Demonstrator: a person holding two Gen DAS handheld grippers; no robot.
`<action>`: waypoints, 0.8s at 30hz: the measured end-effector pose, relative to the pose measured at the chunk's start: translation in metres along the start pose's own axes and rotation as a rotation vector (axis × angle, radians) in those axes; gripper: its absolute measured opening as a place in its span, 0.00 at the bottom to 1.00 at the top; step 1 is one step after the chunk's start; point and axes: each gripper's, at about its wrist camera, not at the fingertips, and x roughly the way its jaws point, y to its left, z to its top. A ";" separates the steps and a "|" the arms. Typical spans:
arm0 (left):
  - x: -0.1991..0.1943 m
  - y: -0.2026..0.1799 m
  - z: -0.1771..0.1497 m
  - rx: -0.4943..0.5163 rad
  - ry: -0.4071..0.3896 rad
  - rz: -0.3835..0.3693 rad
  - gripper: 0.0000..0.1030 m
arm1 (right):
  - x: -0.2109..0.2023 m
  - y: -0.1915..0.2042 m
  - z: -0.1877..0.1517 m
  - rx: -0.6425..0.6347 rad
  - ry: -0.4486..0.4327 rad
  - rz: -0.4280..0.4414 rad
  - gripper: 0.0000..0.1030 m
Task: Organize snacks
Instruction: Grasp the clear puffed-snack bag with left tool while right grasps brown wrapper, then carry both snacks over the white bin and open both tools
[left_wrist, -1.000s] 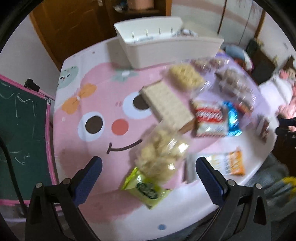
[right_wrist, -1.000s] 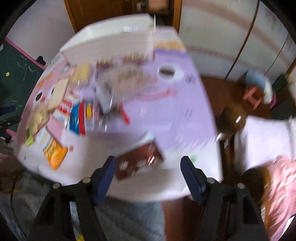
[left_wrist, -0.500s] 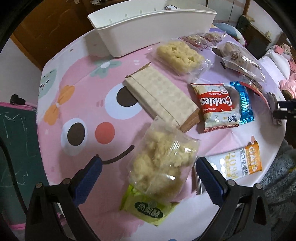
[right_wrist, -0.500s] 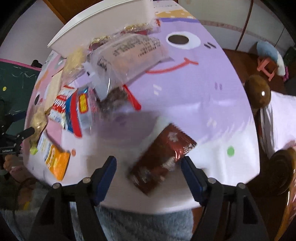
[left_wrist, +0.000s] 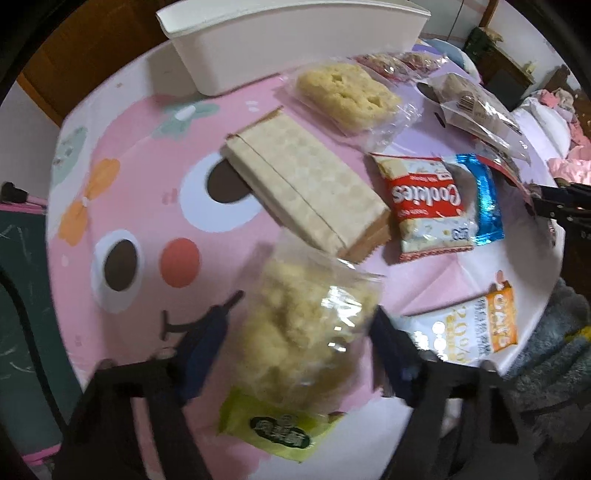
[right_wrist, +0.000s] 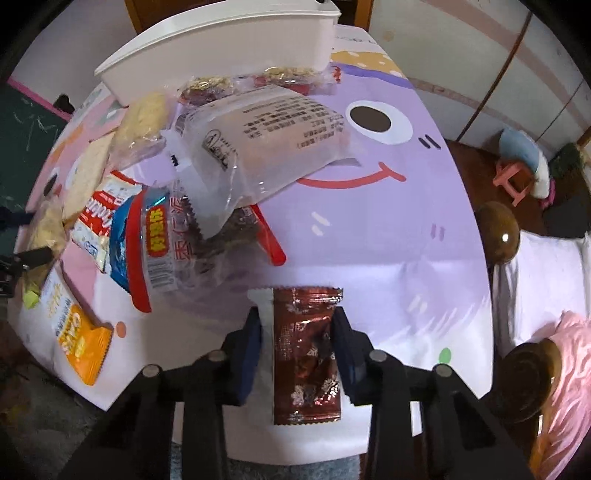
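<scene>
A lived-in home room is showing: a round tabletop (right_wrist: 424, 258) wearing a cartoon-face cloth, a child's pink stool (right_wrist: 517, 181) standing far beyond the right claw, a chalkboard (left_wrist: 18, 295) leaning left of the left claw, wooden doors (left_wrist: 92, 55) behind.

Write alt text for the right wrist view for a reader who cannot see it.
The right gripper has its jaws closed against both sides of a dark red foil snack packet near the table's front edge. Beyond it, more snack packs lie piled on a purple cartoon-face tablecloth, before a white bin.
</scene>
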 end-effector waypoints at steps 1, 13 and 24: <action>0.001 -0.001 0.001 -0.004 0.001 0.008 0.64 | -0.001 -0.003 0.000 0.018 0.003 0.027 0.34; -0.032 -0.004 -0.001 -0.129 -0.093 0.024 0.45 | -0.036 -0.011 -0.001 0.047 -0.081 0.095 0.33; -0.133 -0.031 0.027 -0.123 -0.293 0.013 0.45 | -0.097 0.017 0.031 -0.051 -0.255 0.115 0.33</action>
